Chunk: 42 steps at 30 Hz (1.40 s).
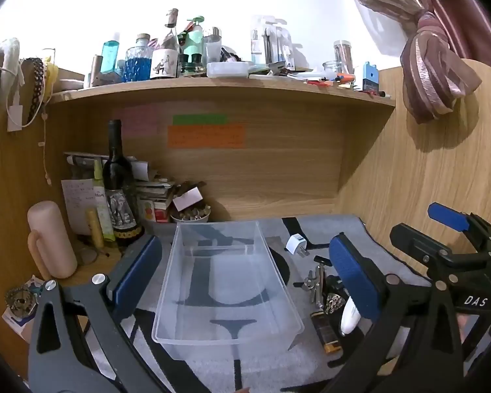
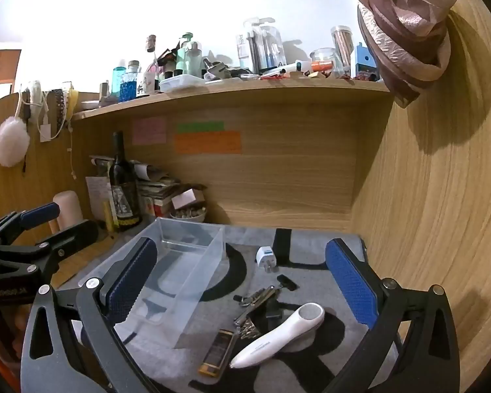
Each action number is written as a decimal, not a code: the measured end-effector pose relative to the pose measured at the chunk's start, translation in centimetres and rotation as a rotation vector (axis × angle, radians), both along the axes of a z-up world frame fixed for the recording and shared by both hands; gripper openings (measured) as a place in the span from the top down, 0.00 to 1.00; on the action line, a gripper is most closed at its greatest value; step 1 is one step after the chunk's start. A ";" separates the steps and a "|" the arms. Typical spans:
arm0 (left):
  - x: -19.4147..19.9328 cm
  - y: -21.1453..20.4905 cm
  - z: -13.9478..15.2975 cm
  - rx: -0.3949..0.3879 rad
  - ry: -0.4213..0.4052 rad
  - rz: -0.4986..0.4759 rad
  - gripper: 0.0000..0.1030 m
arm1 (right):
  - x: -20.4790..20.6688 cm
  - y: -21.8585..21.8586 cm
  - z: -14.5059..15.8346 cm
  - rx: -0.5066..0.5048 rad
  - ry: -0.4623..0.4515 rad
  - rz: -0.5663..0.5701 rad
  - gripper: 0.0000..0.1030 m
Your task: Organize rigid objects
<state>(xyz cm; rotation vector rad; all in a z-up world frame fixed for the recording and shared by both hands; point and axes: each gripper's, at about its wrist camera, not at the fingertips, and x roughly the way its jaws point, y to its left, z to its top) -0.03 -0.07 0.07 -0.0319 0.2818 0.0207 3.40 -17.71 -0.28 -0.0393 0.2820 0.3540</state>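
Note:
A clear empty plastic bin (image 1: 227, 281) sits on a grey mat (image 1: 278, 366); it also shows in the right wrist view (image 2: 180, 262). My left gripper (image 1: 245, 271) is open, its fingers either side of the bin. To the bin's right lie a white handheld device (image 2: 280, 335), a metal corkscrew (image 2: 257, 298), a small dark bottle (image 2: 217, 353) and a white plug adapter (image 2: 266, 257). My right gripper (image 2: 242, 281) is open above these items, holding nothing. It also shows in the left wrist view (image 1: 442, 245).
A wine bottle (image 1: 118, 180), a pink cylinder (image 1: 50, 239), stacked papers and a bowl (image 1: 190, 216) crowd the back left corner. A cluttered wooden shelf (image 1: 219, 86) runs overhead. A wooden side wall (image 2: 425, 196) stands at the right.

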 end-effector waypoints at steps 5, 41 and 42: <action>-0.6 -0.4 0.2 0.008 -0.020 -0.017 0.00 | 0.1 0.0 0.0 0.000 -0.005 0.002 0.00; -0.2 0.2 -0.5 -0.009 -0.010 -0.021 0.00 | 0.3 0.6 0.1 -0.001 -0.003 0.001 0.00; -0.2 0.2 -0.5 -0.009 -0.009 -0.022 0.00 | 0.3 0.6 0.1 -0.002 -0.003 0.001 0.00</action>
